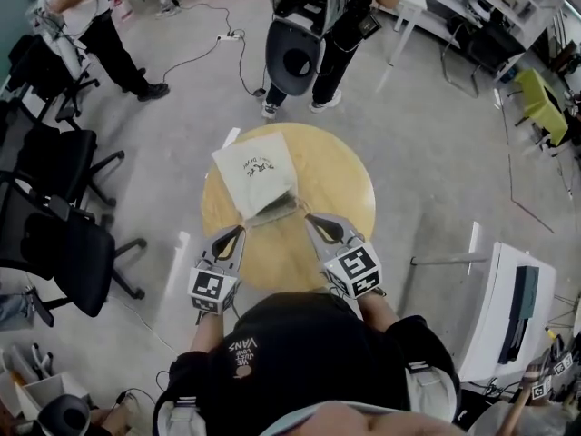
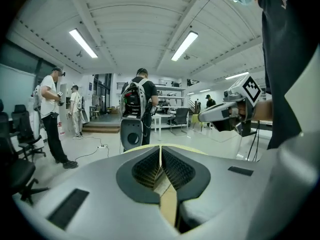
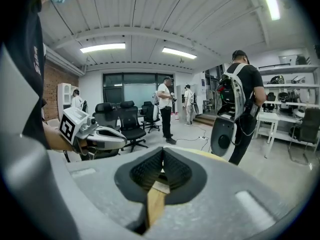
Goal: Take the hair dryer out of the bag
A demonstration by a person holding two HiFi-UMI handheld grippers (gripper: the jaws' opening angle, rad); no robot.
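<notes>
R gripper (image 1: 310, 217) nr bag (image 1: 257, 173); bystander (image 1: 338, 39) beyond

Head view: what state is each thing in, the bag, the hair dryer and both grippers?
Bag: lying flat on the round table, mouth towards the person.
Left gripper: shut, empty, tip close to the bag's near edge.
Right gripper: shut, empty, tip close to the bag's near edge.
Hair dryer: not visible.

Black clothing (image 1: 363, 361) with white lettering; grey, black-padded left claw (image 1: 238, 232) and right claw (image 1: 313, 218), each with a black-and-white marker cube (image 1: 356, 269).
</notes>
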